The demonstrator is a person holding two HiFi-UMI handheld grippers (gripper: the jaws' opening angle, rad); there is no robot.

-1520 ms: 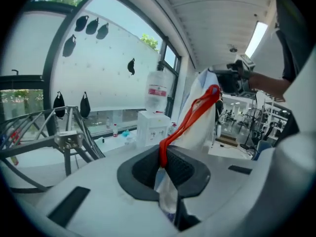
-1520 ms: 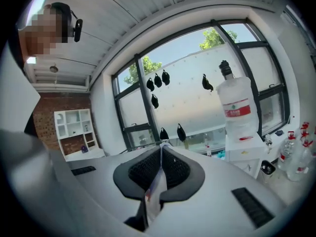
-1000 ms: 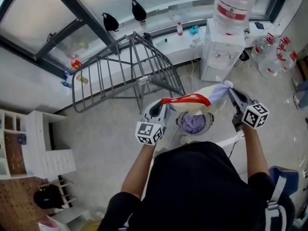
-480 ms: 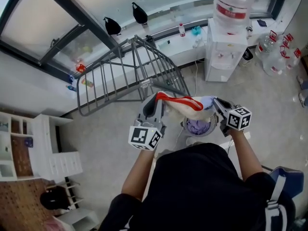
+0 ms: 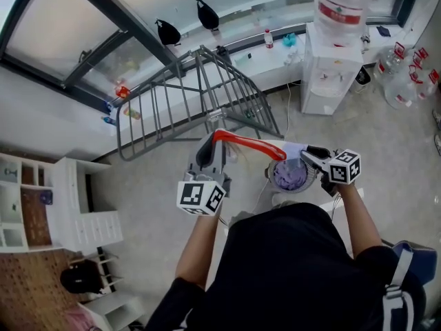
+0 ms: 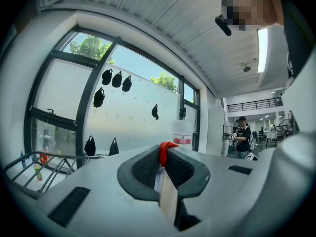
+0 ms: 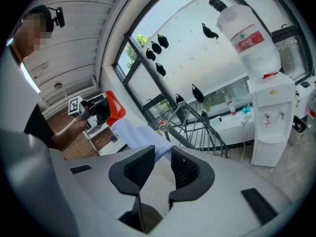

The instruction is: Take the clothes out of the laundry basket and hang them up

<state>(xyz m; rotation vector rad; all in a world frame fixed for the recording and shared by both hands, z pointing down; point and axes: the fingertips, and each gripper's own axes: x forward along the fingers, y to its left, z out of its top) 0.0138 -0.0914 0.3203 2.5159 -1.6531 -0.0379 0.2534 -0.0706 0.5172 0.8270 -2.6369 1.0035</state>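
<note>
- Head view: L gripper (image 5: pixel 212 140) is clamped on the red edge of the cloth (image 5: pixel 251 144), held up in front of the rack (image 5: pixel 186 105).
- Cloth stretches across to R gripper (image 5: pixel 308 154), just above the basket (image 5: pixel 277 183); purple clothes (image 5: pixel 291 174) inside.
- R gripper view: jaws partly apart, have just been opening; pale end of cloth lies betw. them, pads not pressing it.
- L gripper view: red hem pinched betw. pads, pale strip hangs below.
- Water dispenser (image 5: pixel 329 74) stands right of rack.
</note>
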